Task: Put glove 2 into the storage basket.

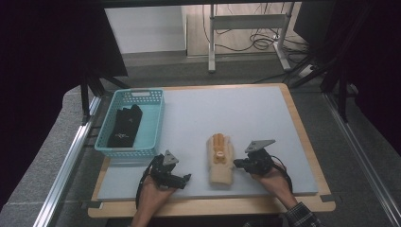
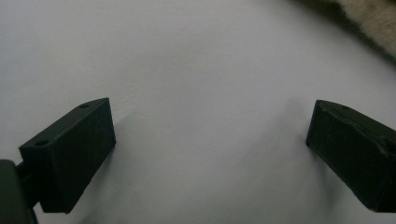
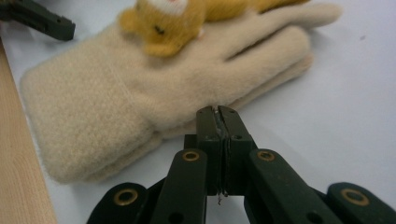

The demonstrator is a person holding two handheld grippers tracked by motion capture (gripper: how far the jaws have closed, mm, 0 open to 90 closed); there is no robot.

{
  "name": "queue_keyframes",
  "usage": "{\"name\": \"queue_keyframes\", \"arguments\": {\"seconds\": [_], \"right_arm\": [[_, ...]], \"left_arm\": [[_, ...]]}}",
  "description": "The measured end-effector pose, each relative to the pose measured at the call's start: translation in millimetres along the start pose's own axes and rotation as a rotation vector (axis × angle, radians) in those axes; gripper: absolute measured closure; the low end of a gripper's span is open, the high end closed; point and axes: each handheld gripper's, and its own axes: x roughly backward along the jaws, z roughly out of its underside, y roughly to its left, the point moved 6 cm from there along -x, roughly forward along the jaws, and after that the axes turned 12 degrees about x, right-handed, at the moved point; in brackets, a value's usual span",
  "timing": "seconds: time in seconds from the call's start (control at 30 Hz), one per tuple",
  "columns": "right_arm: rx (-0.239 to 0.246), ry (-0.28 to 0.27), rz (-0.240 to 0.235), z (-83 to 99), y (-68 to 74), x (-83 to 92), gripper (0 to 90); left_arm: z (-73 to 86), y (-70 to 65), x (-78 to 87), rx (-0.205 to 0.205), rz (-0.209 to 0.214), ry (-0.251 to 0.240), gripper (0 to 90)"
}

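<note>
High view: beige glove (image 1: 221,161) flat on grey mat (image 1: 222,113), near front edge, orange plush animal (image 1: 219,147) on its finger end. Right gripper (image 1: 239,163) touching glove's right edge; left gripper (image 1: 185,178) just left of glove, apart from it. Blue basket (image 1: 153,124) at mat's left holding black glove (image 1: 125,126).

Left gripper view: jaws spread wide over bare mat (image 2: 196,70), nothing between.

Right gripper view: jaws clenched together, tips against glove (image 3: 140,98) edge; whether fabric is pinched cannot tell.
</note>
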Motion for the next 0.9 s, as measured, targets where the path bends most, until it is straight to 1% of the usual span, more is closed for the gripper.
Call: {"name": "queue_keyframes", "arguments": {"seconds": [0.07,0.37,0.4,0.47,0.5,0.57,0.63,0.77,0.8,0.87,0.9], "right_arm": [[0.006,0.001,-0.015,0.1,4.8,-6.9,86.8],[0.02,-0.004,-0.042,-9.0,16.7,-21.5,86.6],[0.027,-0.006,-0.047,-12.3,19.4,-25.0,86.5],[0.03,-0.005,-0.048,-13.6,20.5,-26.2,86.4],[0.037,-0.008,-0.051,-17.5,22.9,-30.6,86.1],[0.037,-0.007,-0.052,-18.8,23.7,-32.0,85.9],[0.047,-0.01,-0.056,-24.0,25.6,-37.8,85.3],[0.044,-0.01,-0.056,-29.6,27.2,-43.7,85.0],[0.048,-0.012,-0.059,-32.9,27.6,-47.7,85.0],[0.047,-0.011,-0.059,-34.2,27.9,-49.0,85.0],[0.047,-0.01,-0.061,-35.9,28.2,-50.7,85.0]], "left_arm": [[0.0,0.1,0.0,0.0,0.0,0.0,1.6],[0.1,0.4,0.5,0.006,-0.002,-0.001,1.9],[0.5,0.5,1.0,0.012,-0.007,-0.001,1.8],[0.9,0.7,1.6,0.019,-0.008,-0.001,1.9],[2.1,0.9,2.6,0.026,-0.009,-0.005,2.4],[3.3,1.5,3.8,0.026,-0.007,-0.005,2.6],[5.7,3.4,6.5,0.02,-0.001,-0.005,3.1],[7.6,5.8,8.7,0.015,0.003,-0.008,4.0],[8.3,6.9,9.5,0.016,0.0,-0.009,3.6],[9.2,9.4,10.6,0.02,-0.006,-0.008,2.6],[9.7,11.8,11.0,0.028,-0.016,-0.007,2.6]]}}
